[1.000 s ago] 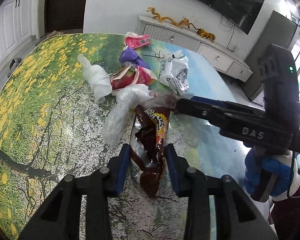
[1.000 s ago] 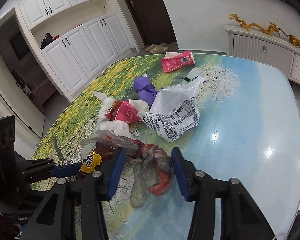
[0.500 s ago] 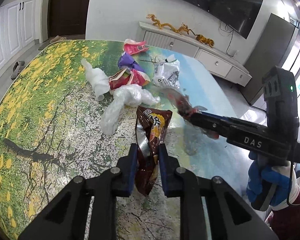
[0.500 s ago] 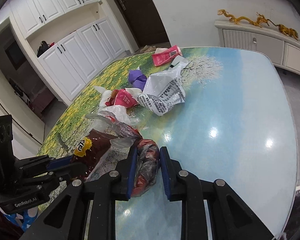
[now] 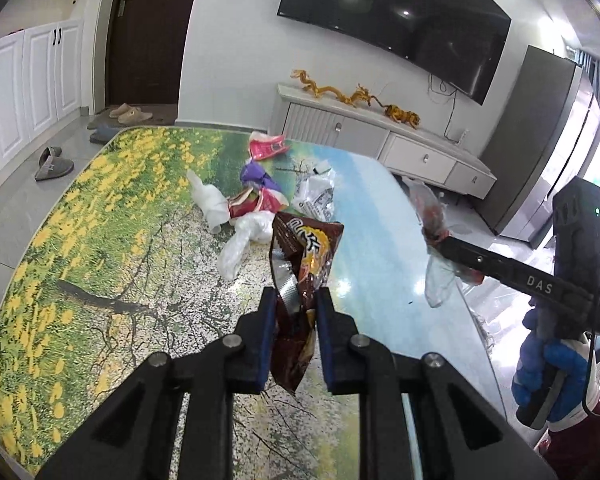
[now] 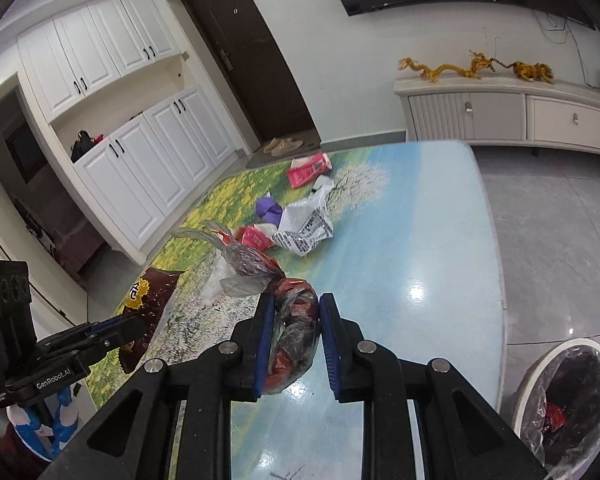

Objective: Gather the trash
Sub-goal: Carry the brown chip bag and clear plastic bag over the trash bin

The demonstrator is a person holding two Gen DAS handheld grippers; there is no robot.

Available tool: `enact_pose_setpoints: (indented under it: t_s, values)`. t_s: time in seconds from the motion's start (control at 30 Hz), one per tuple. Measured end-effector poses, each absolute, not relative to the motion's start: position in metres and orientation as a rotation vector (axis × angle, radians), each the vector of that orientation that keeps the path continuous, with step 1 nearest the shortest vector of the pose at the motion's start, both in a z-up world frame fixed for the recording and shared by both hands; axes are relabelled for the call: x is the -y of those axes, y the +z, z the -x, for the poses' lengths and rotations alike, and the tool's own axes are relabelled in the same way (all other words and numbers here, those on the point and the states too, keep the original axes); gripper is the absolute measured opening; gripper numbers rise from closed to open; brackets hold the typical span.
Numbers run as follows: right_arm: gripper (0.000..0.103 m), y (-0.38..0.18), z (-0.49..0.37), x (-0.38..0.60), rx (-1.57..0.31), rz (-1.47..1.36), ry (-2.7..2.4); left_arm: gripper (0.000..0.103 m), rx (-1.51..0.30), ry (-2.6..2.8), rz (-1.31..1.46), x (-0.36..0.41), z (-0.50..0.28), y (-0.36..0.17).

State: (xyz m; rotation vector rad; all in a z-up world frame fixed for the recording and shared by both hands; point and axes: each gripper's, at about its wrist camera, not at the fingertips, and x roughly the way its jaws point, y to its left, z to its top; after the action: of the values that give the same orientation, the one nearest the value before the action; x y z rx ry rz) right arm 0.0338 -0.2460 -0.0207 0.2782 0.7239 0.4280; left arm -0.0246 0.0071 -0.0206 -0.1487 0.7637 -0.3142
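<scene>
**Left wrist and right wrist views: both grippers loaded, bin in sight**

Left wrist view first: the left gripper [image 5: 296, 332] is clenched on a brown snack bag [image 5: 304, 256], pinched low on its crumpled body so the torn top stands up above the jaws. Foil film like this is light, crackly and slick — a squeeze across a bunched fold looks safer than one on a flat edge.

The right gripper [image 6: 294, 344] is clamped on a wad of clear plastic wrap with red scraps inside [image 6: 294, 320]; soft, nearly weightless, its loose tails trail out past the fingertips and may snag.

Taking the patterned table [image 6: 428, 240] as landmark — both pieces hang above its near end. More litter lies toward its middle: a white printed bag [image 6: 306, 232], a purple wrapper [image 6: 269, 210], a pink packet [image 6: 309, 169]. Off its near right corner, on the floor, stands the lined waste bin [image 6: 568, 392], already holding a red scrap.
</scene>
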Motion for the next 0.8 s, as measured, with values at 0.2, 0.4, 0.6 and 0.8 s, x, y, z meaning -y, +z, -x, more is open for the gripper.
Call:
enact_pose_setpoints:
  t_s: [0.2, 0.4, 0.6, 0.8]
  values:
    - [0.022, 0.005, -0.005, 0.261, -0.651, -0.302, 0.4, 0.018, -0.69, -0.328, 0.14, -0.005, 0.05, 0.01]
    - [0.022, 0.025, 0.026, 0.277, -0.58, -0.318, 0.367, 0.018, -0.623, -0.348, 0.137, -0.002, 0.071, 0.039]
    - [0.022, 0.034, 0.047, 0.298, -0.527, -0.348, 0.327, 0.018, -0.593, -0.383, 0.132, 0.011, 0.078, 0.06]
    - [0.022, 0.031, 0.063, 0.342, -0.482, -0.412, 0.244, 0.018, -0.579, -0.461, 0.082, 0.056, 0.072, 0.075]
